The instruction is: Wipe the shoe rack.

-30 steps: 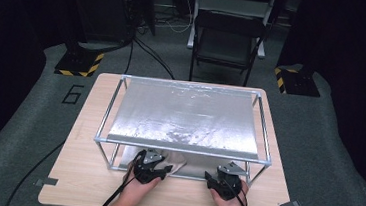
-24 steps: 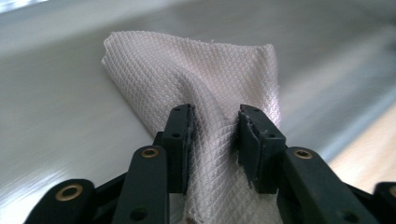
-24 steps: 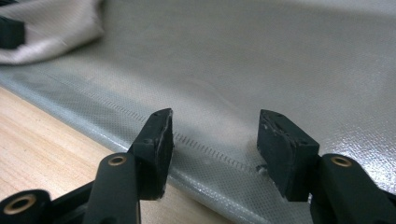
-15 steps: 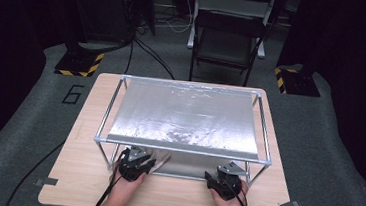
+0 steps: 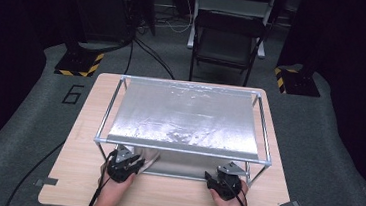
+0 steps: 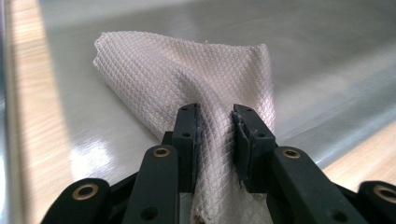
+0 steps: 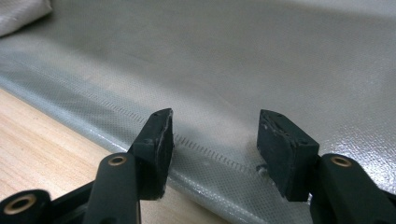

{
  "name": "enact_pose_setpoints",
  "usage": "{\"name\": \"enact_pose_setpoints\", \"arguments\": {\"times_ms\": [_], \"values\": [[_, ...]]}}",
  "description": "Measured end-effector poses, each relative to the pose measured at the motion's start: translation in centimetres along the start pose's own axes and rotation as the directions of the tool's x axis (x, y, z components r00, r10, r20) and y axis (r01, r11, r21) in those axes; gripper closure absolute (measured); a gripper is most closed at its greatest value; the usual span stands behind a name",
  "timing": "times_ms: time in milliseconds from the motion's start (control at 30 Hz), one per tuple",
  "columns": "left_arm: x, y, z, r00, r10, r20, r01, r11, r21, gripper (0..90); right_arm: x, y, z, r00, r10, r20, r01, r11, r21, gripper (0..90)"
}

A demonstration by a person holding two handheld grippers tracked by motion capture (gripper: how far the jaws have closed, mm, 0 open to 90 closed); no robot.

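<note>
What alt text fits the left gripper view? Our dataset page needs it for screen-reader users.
The left gripper pinches a bunched fold of a whitish waffle-textured cloth between its two black jaws. The cloth lies on a shiny silver sheet, with a strip of wooden table alongside.

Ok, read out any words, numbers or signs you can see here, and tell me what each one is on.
"6" – a large dark numeral on the grey floor mat, left of the light wooden table.
No other text is readable; the yellow-and-black striped bases carry hazard stripes, no words.
</note>
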State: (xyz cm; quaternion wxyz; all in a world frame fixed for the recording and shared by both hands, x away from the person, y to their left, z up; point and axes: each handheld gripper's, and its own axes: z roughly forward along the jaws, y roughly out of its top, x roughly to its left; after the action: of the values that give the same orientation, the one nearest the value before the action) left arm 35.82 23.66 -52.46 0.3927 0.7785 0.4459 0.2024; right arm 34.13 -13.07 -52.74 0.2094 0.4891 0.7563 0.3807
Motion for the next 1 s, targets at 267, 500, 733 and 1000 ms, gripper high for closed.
{"name": "enact_pose_setpoints", "arguments": {"times_ms": [267,500,733,1000], "values": [[-2.2,0.3,1.1,0.9972,-0.062,0.041,0.064,0.9970,-0.045,72.2,0.2,-0.1,0.1,0.9994,0.033,-0.007,-0.033,0.999,-0.014,45.6],[-0.3,0.1,-0.2,0.9991,0.001,-0.041,-0.001,1.0000,0.005,72.5,0.0,0.0,0.1,0.9999,0.009,-0.006,-0.009,1.000,-0.004,45.6],[0.1,-0.3,-0.5,0.9970,-0.026,-0.073,0.026,0.9996,-0.006,73.0,0.2,-0.1,0.0,0.9997,0.023,0.001,-0.023,1.000,-0.012,45.7],[-2.6,0.6,1.0,0.9989,0.002,0.048,-0.001,0.9999,-0.015,73.2,0.2,-0.1,0.1,0.9997,0.025,-0.001,-0.025,1.000,-0.013,45.7]]}}
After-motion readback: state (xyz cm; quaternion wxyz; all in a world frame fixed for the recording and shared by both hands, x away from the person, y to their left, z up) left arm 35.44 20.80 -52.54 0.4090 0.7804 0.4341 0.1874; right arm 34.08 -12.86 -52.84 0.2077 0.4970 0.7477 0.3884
